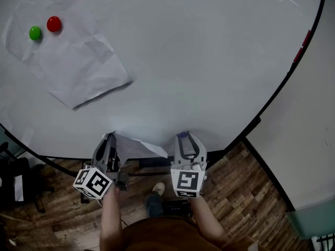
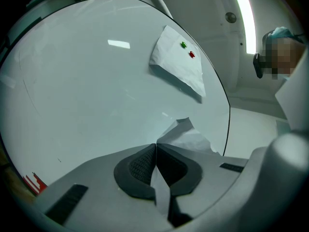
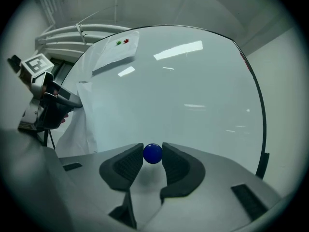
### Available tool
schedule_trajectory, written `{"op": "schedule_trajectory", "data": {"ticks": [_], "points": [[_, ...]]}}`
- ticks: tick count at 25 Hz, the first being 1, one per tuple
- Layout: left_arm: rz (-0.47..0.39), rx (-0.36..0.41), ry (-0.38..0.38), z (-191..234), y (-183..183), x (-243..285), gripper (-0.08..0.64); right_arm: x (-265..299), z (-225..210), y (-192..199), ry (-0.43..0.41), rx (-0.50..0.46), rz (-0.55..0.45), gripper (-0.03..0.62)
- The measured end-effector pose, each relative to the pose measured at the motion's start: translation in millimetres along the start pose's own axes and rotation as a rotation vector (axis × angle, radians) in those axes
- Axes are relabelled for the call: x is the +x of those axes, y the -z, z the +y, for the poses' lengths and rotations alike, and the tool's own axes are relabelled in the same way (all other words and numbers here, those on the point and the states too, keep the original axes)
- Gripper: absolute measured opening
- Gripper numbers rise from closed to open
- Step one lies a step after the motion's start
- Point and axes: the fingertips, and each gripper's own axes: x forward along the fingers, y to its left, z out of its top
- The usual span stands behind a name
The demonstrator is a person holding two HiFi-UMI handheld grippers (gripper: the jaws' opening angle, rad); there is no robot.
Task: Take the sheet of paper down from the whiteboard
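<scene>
Wood-plank flooring (image 1: 251, 182) shows below a large white whiteboard with a thin black rim (image 1: 209, 61), which fills most of every view.

At the board's lower edge, the left gripper (image 1: 109, 139) (image 2: 155, 146) has its jaws pressed together on a white sheet of paper (image 1: 137, 146) (image 2: 190, 139). The paper runs between the two black ribbed pads and rises past their tips in a crumpled fold against the board. From the right gripper view this sheet (image 3: 79, 120) hangs loosely from the left gripper.

Just beside it, the right gripper (image 1: 183, 136) (image 3: 153, 151) is closed on a small round blue magnet (image 3: 153, 153), pinched at the jaw tips with a pad touching each side. Whether the magnet touches the board cannot be told.

Well apart, toward the board's upper left in the head view, a second creased white sheet (image 1: 73, 56) (image 2: 178, 64) (image 3: 116, 52) lies against the board. Its lower corner lifts away. Near its top, a round green magnet (image 1: 35, 33) (image 2: 183, 45) (image 3: 119, 42) and a round red magnet (image 1: 54, 23) (image 2: 191, 54) (image 3: 126, 41) sit side by side on it.
</scene>
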Motion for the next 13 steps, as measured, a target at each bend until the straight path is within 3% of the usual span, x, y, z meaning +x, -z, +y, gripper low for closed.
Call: {"op": "schedule_trajectory", "data": {"ticks": [13], "points": [[-0.007,-0.019,0.017,-4.1,0.3,3.2,0.025,0.2,6.2,-2.3,-0.025,-0.063,-0.006,0.133]]}}
